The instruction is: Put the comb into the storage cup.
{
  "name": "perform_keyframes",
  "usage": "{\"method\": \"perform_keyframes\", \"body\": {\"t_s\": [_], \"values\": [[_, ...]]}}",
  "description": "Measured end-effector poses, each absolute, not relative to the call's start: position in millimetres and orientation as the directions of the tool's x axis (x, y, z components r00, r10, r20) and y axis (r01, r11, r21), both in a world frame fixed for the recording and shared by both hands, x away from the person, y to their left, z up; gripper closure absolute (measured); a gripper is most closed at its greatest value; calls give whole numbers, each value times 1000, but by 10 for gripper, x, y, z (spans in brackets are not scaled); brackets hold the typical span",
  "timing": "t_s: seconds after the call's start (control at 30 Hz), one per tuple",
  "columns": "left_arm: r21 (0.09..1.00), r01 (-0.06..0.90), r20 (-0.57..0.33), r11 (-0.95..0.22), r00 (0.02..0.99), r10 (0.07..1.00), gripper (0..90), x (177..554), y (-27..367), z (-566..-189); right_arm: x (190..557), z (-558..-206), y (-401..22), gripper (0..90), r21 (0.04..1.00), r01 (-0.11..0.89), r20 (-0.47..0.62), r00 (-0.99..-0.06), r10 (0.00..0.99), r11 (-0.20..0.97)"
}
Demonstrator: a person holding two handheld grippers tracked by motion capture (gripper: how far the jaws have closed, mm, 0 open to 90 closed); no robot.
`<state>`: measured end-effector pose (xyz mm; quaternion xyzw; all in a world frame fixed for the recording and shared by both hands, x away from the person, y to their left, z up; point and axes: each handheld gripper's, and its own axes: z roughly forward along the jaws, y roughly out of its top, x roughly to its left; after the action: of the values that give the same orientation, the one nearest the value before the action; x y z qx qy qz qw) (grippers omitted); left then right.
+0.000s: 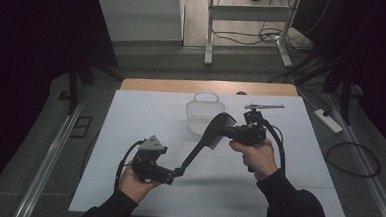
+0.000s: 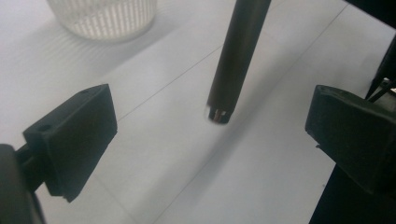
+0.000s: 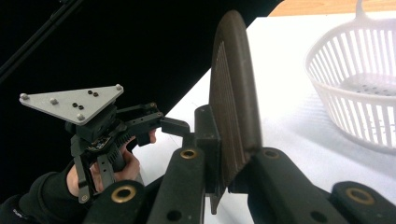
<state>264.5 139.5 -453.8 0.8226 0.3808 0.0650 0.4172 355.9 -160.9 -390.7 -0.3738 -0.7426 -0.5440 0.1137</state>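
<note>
Now the comb (image 1: 211, 132) slants handle-down from the right gripper's (image 1: 234, 132) clamped fingers toward the left gripper's (image 1: 176, 172) spread ones.

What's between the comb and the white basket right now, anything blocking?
Nothing visible. The right gripper is shut on the comb at its toothed head, right beside the white basket. The left gripper is open around the handle tip without touching it.

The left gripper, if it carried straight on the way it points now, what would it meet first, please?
Most likely the comb: its handle end hangs between the open jaws of the left gripper, apart from both. Depth is unclear.
</note>
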Motion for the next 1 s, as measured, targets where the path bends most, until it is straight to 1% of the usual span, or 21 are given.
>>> {"method": "perform_keyframes", "body": {"t_s": [0.13,0.47,0.57,0.73,1.0], "values": [[724,576,-189,-379,694,695,0,2611,1445,-4532,3562,-3881,-1630,858,729,673,568,-697,438,125],[754,586,-238,-297,665,708,0,2509,1730,-4528,3590,-3819,-1682,858,740,663,556,-698,451,112],[760,576,-220,-301,664,715,0,2474,1804,-4540,3602,-3801,-1699,858,746,658,551,-698,457,106],[776,569,-241,-271,665,707,0,2419,1926,-4557,3629,-3788,-1722,858,751,653,543,-696,469,99],[774,566,-224,-284,665,713,0,2330,2022,-4579,3675,-3752,-1746,858,761,643,531,-694,485,86]]}}
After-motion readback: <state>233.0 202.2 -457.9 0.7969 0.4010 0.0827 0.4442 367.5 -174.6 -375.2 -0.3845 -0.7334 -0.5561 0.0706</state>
